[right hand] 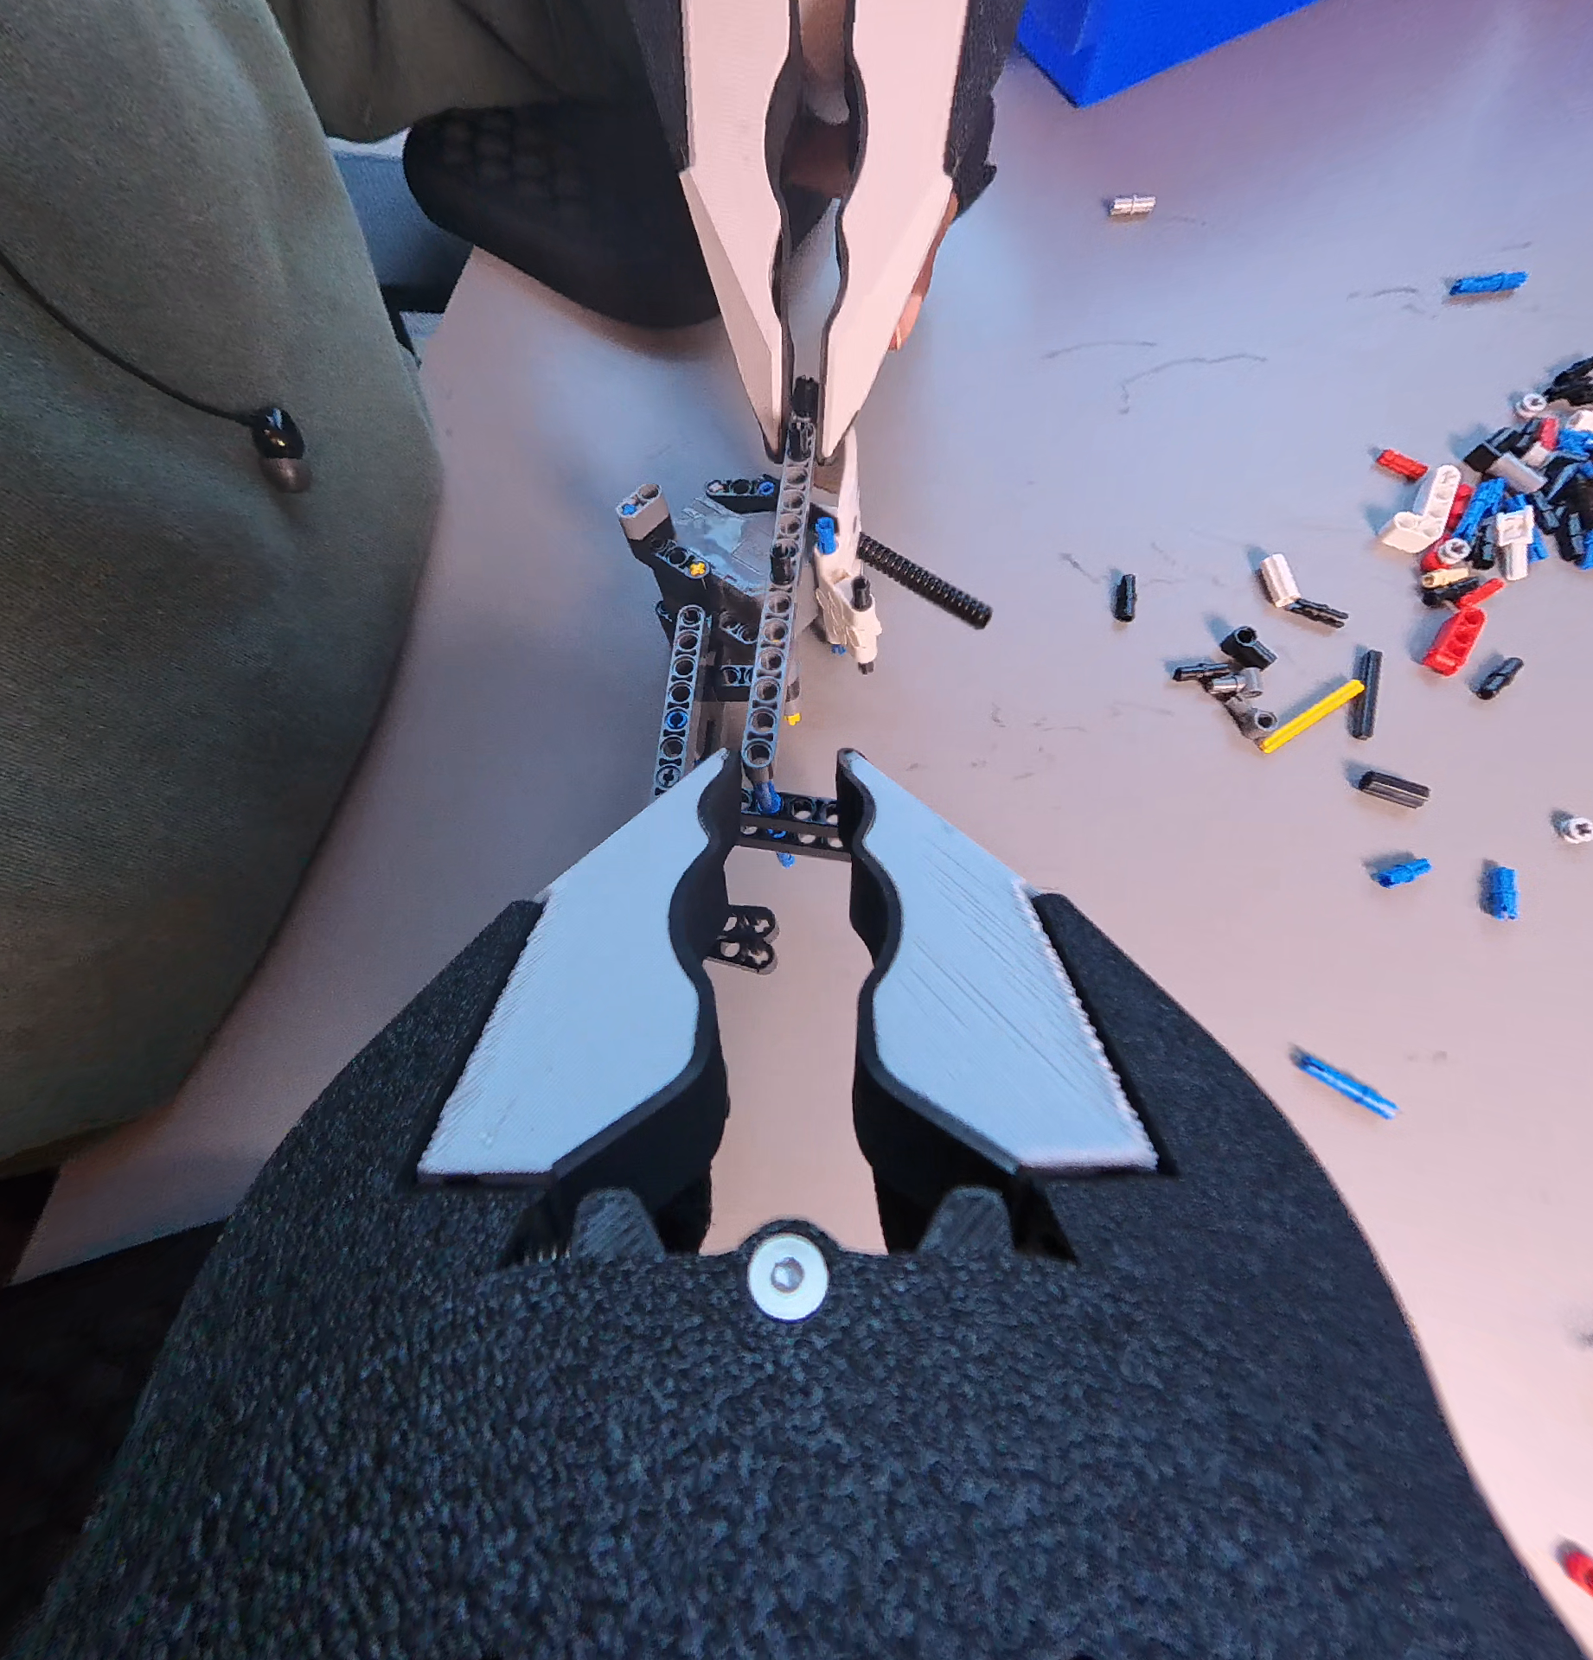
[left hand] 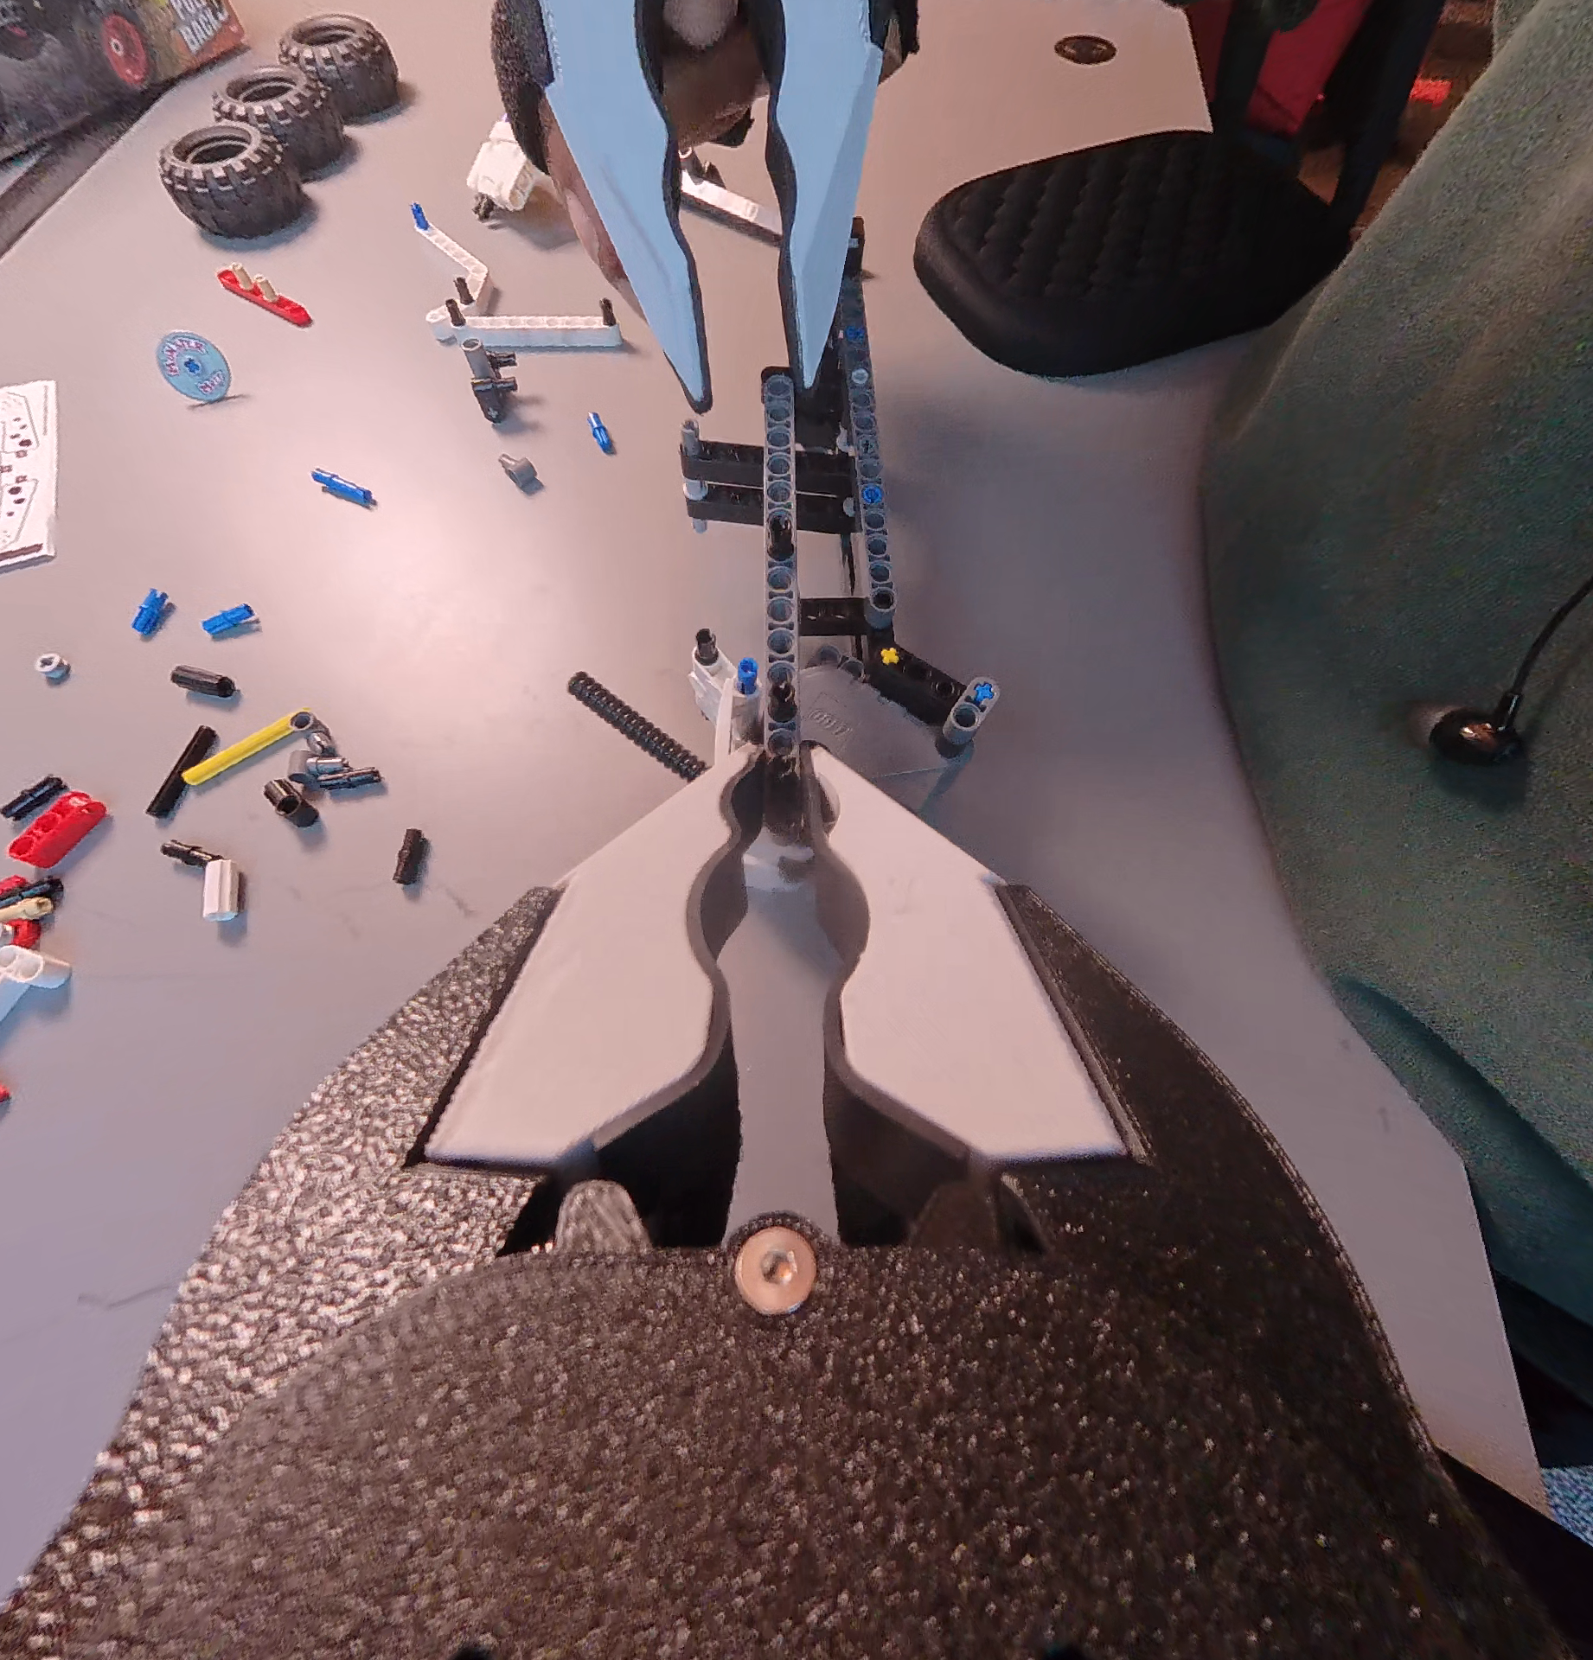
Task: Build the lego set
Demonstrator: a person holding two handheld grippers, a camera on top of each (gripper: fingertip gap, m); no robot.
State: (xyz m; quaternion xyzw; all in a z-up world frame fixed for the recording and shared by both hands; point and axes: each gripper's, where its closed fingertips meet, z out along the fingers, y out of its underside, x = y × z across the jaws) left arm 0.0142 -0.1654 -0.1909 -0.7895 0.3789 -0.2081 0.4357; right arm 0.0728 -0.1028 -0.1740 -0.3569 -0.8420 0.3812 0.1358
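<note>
A partly built frame [left hand: 820, 485] of black and grey beams with a grey block [left hand: 865, 728] lies on the grey table [left hand: 415, 557]. A long grey holed beam [left hand: 779, 539] stands along its top. My left gripper [left hand: 779, 763] is shut on the near end of this beam, as the right wrist view [right hand: 802, 445] also shows. My right gripper [right hand: 786, 763] is open at the other end of the beam [right hand: 770, 629]. Its fingertips straddle the frame's black cross beam [right hand: 793, 813]. It shows from the front in the left wrist view [left hand: 757, 391].
Three black tyres [left hand: 236, 171], white beams [left hand: 523, 328] and scattered pins [left hand: 344, 485] lie to the left. A black ribbed rod [left hand: 636, 723] lies beside the frame. A parts pile [right hand: 1521, 512] lies to the right. A person in green [left hand: 1449, 449] sits at the table edge. There is about 10 centimeters between the tips of the two grippers.
</note>
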